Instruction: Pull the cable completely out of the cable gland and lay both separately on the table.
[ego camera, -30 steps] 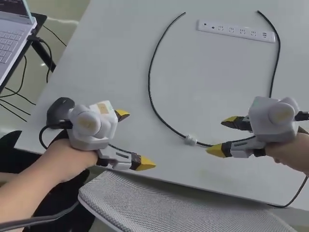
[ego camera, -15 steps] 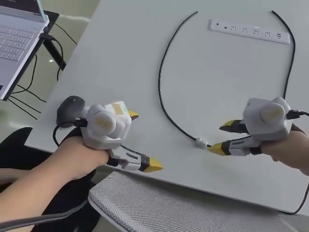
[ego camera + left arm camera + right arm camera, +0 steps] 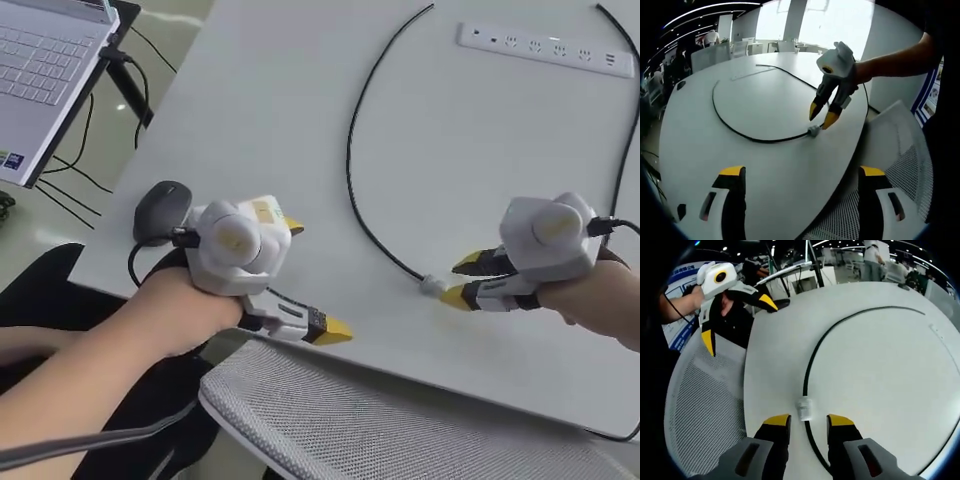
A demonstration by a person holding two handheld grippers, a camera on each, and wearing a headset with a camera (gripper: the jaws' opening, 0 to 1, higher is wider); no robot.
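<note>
Closer than 1 second back, the right gripper (image 3: pixel 457 281) had slid in on the cable gland (image 3: pixel 432 285). In the head view its 2 yellow-tipped jaws stood a little apart, tips just beside the white gland, not clamped on it. The gland was threaded on the black cable (image 3: pixel 352 170), lying near the front edge of the white table (image 3: pixel 260 120). The left gripper (image 3: pixel 314 278) hung at that same edge, jaws wide apart, holding nothing.

Over to the left gripper view: its own jaws were spread wide above the table, and across from them the right gripper's tips stood right at the gland.

Right gripper view: the gland lay just ahead of the gap between the 2 parted tips. The cable curved away across the table and also ran back under the jaws.
</note>
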